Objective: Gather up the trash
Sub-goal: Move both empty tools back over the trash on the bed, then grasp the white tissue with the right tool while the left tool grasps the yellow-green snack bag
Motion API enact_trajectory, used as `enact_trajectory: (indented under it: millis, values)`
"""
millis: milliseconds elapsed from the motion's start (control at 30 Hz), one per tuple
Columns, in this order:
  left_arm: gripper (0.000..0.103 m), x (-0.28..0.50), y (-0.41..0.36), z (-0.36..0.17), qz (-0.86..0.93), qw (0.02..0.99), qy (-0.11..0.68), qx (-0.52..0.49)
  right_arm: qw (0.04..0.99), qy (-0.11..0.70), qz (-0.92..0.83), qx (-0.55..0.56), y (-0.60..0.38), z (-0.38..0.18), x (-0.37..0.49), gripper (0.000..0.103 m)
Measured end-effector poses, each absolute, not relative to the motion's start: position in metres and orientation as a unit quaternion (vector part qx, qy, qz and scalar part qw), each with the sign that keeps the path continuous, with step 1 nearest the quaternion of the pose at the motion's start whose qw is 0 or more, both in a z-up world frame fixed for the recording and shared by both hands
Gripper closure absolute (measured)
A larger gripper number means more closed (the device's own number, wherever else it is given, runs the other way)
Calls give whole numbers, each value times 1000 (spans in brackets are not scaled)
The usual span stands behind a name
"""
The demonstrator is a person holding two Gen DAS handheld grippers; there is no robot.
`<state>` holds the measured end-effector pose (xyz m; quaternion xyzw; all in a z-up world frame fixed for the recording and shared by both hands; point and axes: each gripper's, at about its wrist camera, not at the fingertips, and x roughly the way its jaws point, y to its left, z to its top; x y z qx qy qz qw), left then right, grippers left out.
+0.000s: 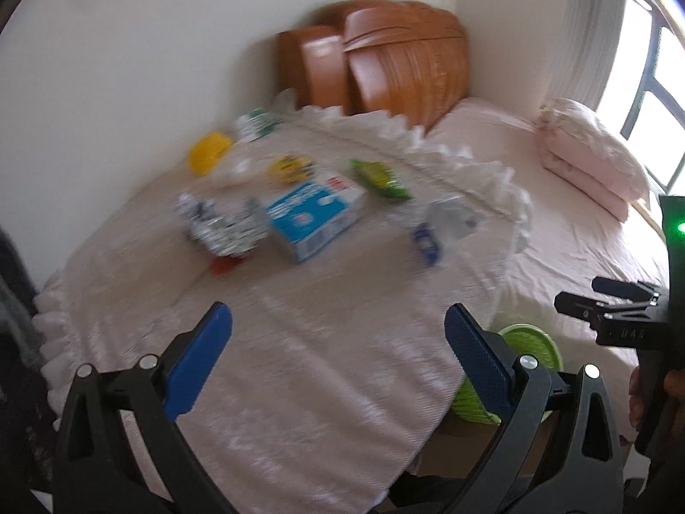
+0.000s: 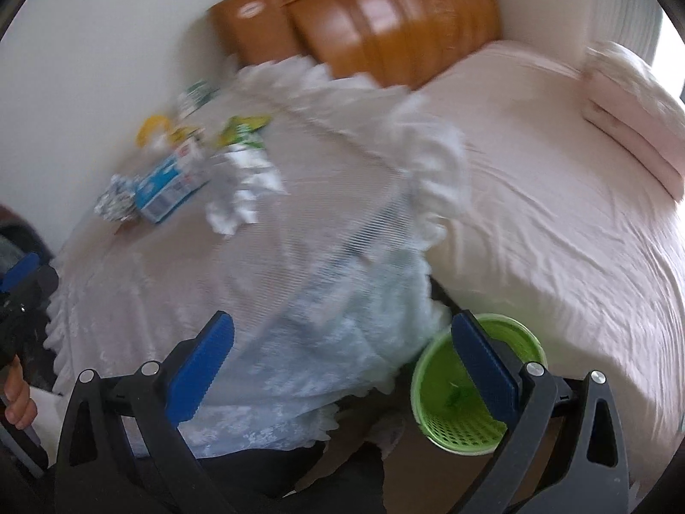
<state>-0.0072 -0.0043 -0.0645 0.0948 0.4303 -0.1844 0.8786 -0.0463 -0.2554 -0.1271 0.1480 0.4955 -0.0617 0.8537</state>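
Trash lies on a round table under a pale lace cloth point(image 1: 299, 342): a blue and white carton point(image 1: 314, 216), a crumpled foil wrapper point(image 1: 220, 225), a green packet point(image 1: 379, 177), a clear plastic bottle point(image 1: 445, 222), a yellow lid point(image 1: 209, 152) and a small yellow item point(image 1: 291, 168). A green mesh bin point(image 2: 466, 389) stands on the floor between table and bed, with a small green scrap inside. My left gripper point(image 1: 338, 355) is open over the table's near side, nothing between its fingers. My right gripper point(image 2: 342, 360) is open too, above the table edge and the bin.
A bed with a pink sheet point(image 2: 556, 214) fills the right, with folded pink bedding point(image 1: 595, 158) near a window. A wooden headboard point(image 1: 385, 55) stands against the back wall. The white wall runs close behind the table. A hand point(image 2: 17, 398) holds the other gripper at left.
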Motion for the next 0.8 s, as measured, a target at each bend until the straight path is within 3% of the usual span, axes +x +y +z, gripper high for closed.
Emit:
enact_trajectory:
  millis: [333, 600, 800]
  values:
    - [8, 13, 35, -80, -137, 878, 451, 79, 861, 503, -7, 70, -199, -133, 48, 2]
    - [8, 45, 9, -93, -182, 863, 440, 169, 844, 537, 7, -4, -182, -159, 104, 2]
    - [8, 73, 1, -97, -196, 857, 442, 178, 835, 549, 41, 27, -190, -166, 107, 38]
